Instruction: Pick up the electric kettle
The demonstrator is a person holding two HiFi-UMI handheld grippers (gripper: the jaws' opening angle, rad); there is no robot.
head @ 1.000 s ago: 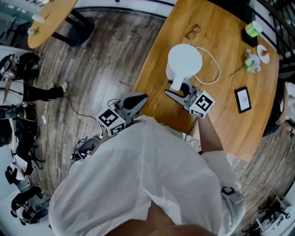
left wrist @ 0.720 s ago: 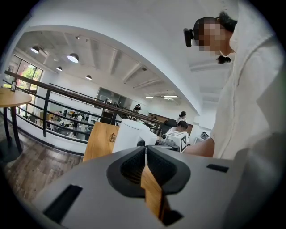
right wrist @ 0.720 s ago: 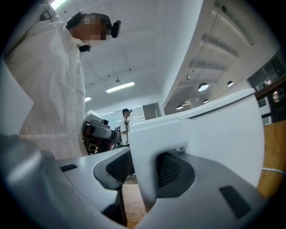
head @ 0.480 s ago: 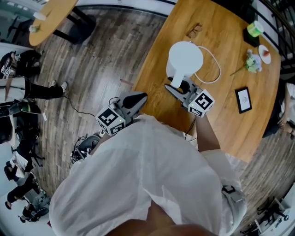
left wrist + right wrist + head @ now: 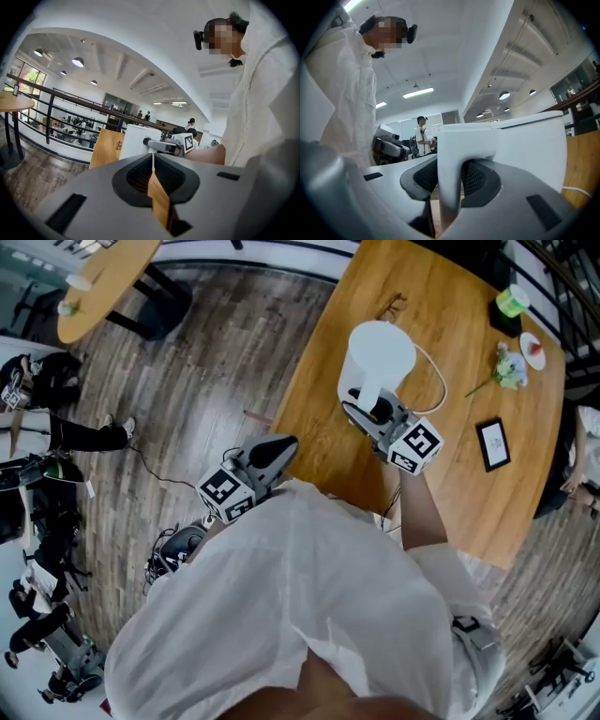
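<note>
The electric kettle [image 5: 380, 357], white and closed, stands at the near-left part of the wooden tabletop [image 5: 441, 479], not far from the tabletop's left edge, with its handle [image 5: 360, 396] turned toward the person. Whether its base touches the wood cannot be told.

The right gripper [image 5: 367, 410] reaches in from the near side. The right gripper view shows the handle [image 5: 450, 154] upright between the two jaws, with the ribbed pads against its sides and the jaws closing on it. The kettle's body [image 5: 520, 140] fills the space just beyond.

A white cord [image 5: 439, 381] loops from the kettle's far right side across bare wood. Eyeglasses [image 5: 394, 306] lie beyond the kettle, apart from it. The other items sit well to the right: a dark-framed device [image 5: 492, 442], a sprig of flowers [image 5: 509, 367], a small plate [image 5: 533, 348] and a green cup [image 5: 513, 301] near the far right rim.

The left gripper [image 5: 284, 444] hangs off the tabletop over the plank floor [image 5: 206, 381], just outside the near-left edge, with its jaws together at the tips [image 5: 153, 159] and nothing between them. The plank floor stretches left of that edge to a second round table [image 5: 94, 277].
</note>
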